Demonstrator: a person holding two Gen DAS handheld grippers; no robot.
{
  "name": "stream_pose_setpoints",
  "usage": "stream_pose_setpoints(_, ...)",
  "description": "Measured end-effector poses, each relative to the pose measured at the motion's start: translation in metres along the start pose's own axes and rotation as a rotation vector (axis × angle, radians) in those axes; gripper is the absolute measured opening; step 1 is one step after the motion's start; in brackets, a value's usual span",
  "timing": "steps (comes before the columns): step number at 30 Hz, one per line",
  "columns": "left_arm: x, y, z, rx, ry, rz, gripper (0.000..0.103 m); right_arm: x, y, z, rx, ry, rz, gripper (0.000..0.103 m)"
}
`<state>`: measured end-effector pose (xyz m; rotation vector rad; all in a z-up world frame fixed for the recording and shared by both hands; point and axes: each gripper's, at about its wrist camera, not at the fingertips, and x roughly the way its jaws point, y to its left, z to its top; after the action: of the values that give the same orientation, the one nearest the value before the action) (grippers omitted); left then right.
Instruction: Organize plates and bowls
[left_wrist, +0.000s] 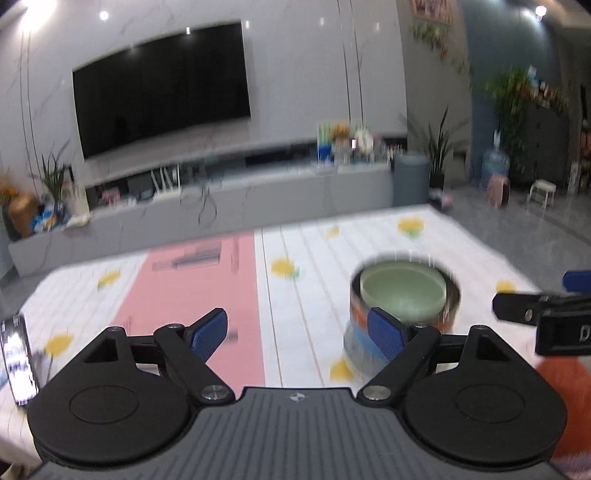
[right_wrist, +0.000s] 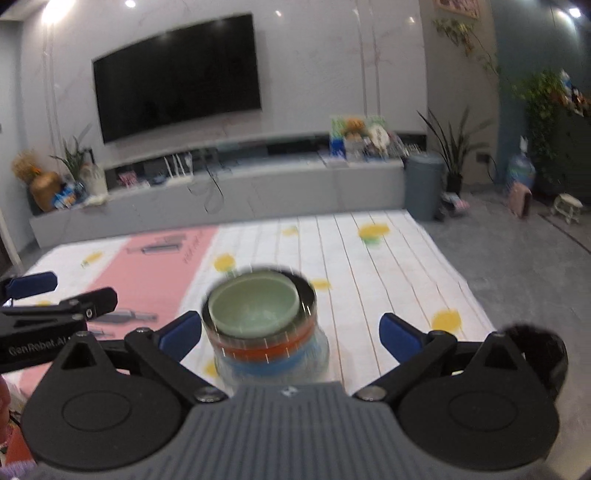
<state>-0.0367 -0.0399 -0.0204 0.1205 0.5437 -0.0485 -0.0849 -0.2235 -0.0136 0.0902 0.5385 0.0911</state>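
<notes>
A stack of nested bowls (right_wrist: 264, 328) stands on the table: a pale green bowl (right_wrist: 255, 304) on top, inside a dark one, over orange and blue ones. My right gripper (right_wrist: 291, 334) is open, its blue pads (right_wrist: 179, 334) either side of the stack and apart from it. In the left wrist view the same stack (left_wrist: 402, 306) sits just beyond my left gripper's right pad (left_wrist: 386, 332). My left gripper (left_wrist: 297, 330) is open and empty, left of the stack. The right gripper's fingers (left_wrist: 528, 308) show at that view's right edge.
The table carries a white cloth with yellow flowers (right_wrist: 388, 266) and a pink strip (left_wrist: 195, 295). A shiny object (left_wrist: 16, 358) lies at the table's left edge. A dark round thing (right_wrist: 535, 354) sits at the right. Beyond are a TV wall, a low cabinet and grey floor.
</notes>
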Motion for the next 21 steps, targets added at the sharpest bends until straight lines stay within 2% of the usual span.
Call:
stream_pose_setpoints(6, 0.014, -0.002, -0.029, -0.02, 0.15, -0.025, 0.1, 0.006, 0.001, -0.034, -0.008, 0.076, -0.083, 0.1)
stream_pose_setpoints(13, 0.017, -0.002, -0.048, -0.066, 0.225, -0.013, 0.1, 0.021, 0.003, -0.047, -0.012, 0.177, -0.099, 0.1)
stream_pose_setpoints(21, 0.018, -0.009, -0.057, -0.05, 0.256, -0.008, 0.1, 0.024, 0.002, -0.054, -0.016, 0.21, -0.098, 0.1)
